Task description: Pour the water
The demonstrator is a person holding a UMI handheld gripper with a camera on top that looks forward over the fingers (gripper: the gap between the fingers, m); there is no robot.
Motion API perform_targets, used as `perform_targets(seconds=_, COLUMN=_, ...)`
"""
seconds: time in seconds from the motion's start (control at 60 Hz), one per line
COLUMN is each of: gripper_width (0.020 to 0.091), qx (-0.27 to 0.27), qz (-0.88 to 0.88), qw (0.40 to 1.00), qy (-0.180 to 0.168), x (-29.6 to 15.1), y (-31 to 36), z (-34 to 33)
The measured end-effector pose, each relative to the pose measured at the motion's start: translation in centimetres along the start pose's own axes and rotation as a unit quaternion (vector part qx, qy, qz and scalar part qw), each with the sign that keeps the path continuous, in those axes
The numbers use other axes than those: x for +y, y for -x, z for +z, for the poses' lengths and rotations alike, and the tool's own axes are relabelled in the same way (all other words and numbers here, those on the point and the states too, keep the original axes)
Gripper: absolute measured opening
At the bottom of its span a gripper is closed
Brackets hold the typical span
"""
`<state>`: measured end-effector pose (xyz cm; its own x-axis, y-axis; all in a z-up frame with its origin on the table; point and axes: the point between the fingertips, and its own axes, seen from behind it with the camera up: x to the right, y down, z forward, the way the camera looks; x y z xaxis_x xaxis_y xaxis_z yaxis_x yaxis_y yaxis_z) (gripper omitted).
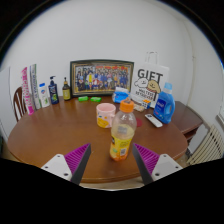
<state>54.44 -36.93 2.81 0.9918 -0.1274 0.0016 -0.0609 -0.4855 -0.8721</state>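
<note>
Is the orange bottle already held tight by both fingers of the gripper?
No, the orange bottle stands on the table between the open fingers, with a gap at each side.

A clear plastic bottle (122, 131) with an orange cap and orange-yellow liquid stands upright near the front edge of the round wooden bench (60, 135), a pink cup (105, 115) just behind it.

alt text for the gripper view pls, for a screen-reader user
Open tongs frame an orange-capped bottle of yellow liquid standing on a round wooden table, gaps at both sides. A pink cup stands just beyond it, a framed photo behind.
</note>
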Motion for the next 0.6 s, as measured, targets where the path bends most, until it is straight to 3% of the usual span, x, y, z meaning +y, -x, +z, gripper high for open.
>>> perform_targets(seconds=0.267, gripper_width=0.0855, qx=-0.02, qz=0.007, qw=1.0, qy=-0.024, x=-1.0, y=-2.7, z=7.7)
perform_targets(seconds=0.3, gripper_width=0.083, qx=-0.027, qz=0.009, qw=0.999, qy=-0.027, x=-0.9, y=-2.7, z=8.5)
perform_targets(seconds=0.367, gripper_width=0.0728, qx=-0.037, qz=0.006, qw=0.999, qy=-0.027, x=-0.7, y=-2.2, z=9.2)
perform_targets(seconds=0.45, gripper_width=0.045, qx=-0.025, qz=-0.004, qw=0.999, qy=-0.036, x=-0.8, y=-3.0, z=10.1)
perform_targets(seconds=0.5, gripper_width=0.0434, qx=-0.038, qz=0.0, qw=0.998, qy=-0.041, x=-0.9, y=-2.5, z=10.3)
perform_targets(seconds=0.517, gripper_width=0.0387, qx=-0.04, qz=0.0, qw=0.998, qy=-0.042, x=-1.0, y=-2.5, z=10.3)
perform_targets(seconds=0.6, gripper_width=0.0313, qx=-0.04, qz=-0.003, qw=0.999, qy=-0.034, x=-0.8, y=-2.5, z=10.4)
